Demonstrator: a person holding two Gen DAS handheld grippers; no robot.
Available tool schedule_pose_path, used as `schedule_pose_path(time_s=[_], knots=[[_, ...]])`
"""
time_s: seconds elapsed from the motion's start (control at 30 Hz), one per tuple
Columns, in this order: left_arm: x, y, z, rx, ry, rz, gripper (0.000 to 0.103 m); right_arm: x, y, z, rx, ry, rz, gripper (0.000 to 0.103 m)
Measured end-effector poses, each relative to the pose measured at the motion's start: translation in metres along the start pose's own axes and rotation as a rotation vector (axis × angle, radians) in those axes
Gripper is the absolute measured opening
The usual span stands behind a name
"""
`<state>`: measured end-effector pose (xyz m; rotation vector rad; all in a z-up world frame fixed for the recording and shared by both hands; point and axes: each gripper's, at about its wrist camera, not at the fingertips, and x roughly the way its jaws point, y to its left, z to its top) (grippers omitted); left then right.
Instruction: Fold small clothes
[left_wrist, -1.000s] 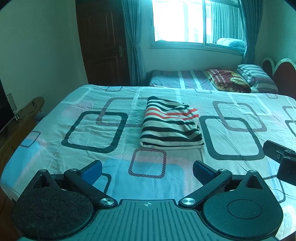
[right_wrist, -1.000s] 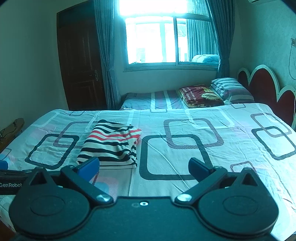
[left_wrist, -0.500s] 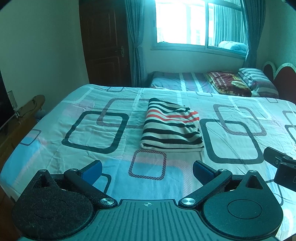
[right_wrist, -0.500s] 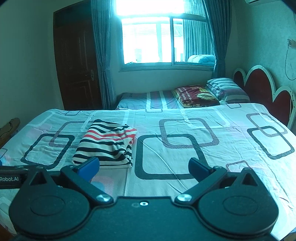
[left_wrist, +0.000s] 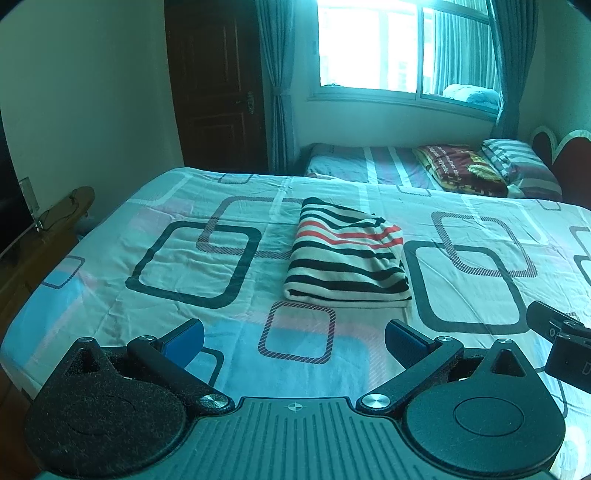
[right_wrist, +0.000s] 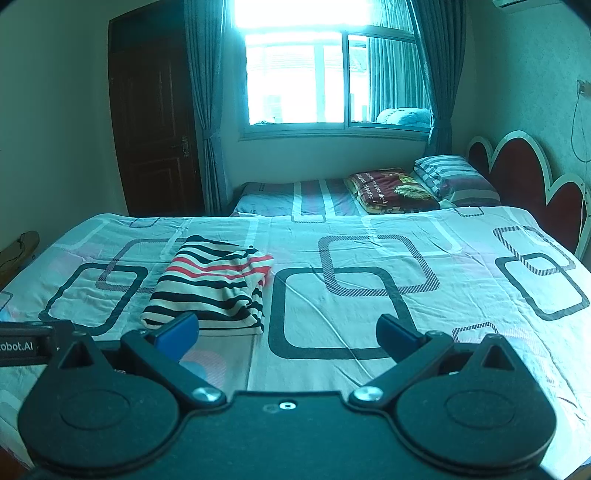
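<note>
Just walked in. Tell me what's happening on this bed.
A person holds a two-finger gripper in each hand, folding small clothes. The striped garment lies folded into a neat rectangle on the patterned bedsheet. The left gripper and the right gripper are both open and empty, held back from the garment, touching nothing. The fold looks finished.

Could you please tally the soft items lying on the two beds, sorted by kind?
Folded striped garment: 1
Folded dark red blanket: 1
Striped pillows: 2, stacked by the headboard
Total: 4
</note>
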<state>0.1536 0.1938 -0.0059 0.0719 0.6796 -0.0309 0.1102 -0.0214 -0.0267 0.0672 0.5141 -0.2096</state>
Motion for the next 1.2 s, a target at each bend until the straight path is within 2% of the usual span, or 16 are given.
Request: schedule_pose_path(time_s=[0.67, 1.2], knots=[[0.005, -0.006, 0.001, -0.007, 0.004, 0.001, 0.103, 0.010, -0.003, 0.001, -0.003, 0.011, 0.011, 0.102], [0.029, -0.004, -0.001, -0.056, 0.034, -0.025, 0.103, 0.026, -0.005, -0.004, -0.012, 0.037, 0.009, 0.102]])
